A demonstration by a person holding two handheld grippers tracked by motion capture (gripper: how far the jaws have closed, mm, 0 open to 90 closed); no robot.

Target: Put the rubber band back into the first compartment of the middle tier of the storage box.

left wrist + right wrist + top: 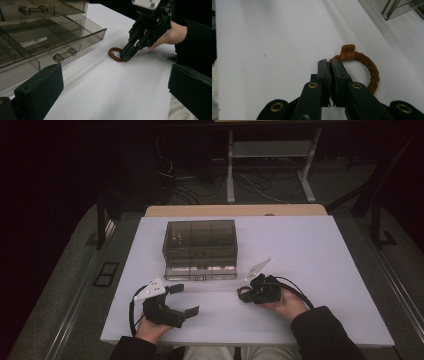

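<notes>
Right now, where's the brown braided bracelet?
The bracelet lies on the white table, pinched in the right gripper, just in front of the smoky plastic drawer box.

high: overhead, forward-down | gripper views: low, close | shared: table (320, 270)

One braided bracelet (364, 65); one drawer box (200, 247); two claws (182, 299) (246, 294).

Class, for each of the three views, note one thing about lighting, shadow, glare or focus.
High view: the white table is lit while the floor around falls into darkness. Left gripper view: its own near jaws are soft-edged, the clear drawer box shows pale reflections, and the right gripper casts a faint shadow. Right gripper view: the tabletop is bright, nearly washed out; the brown braided ring is sharp.
</notes>
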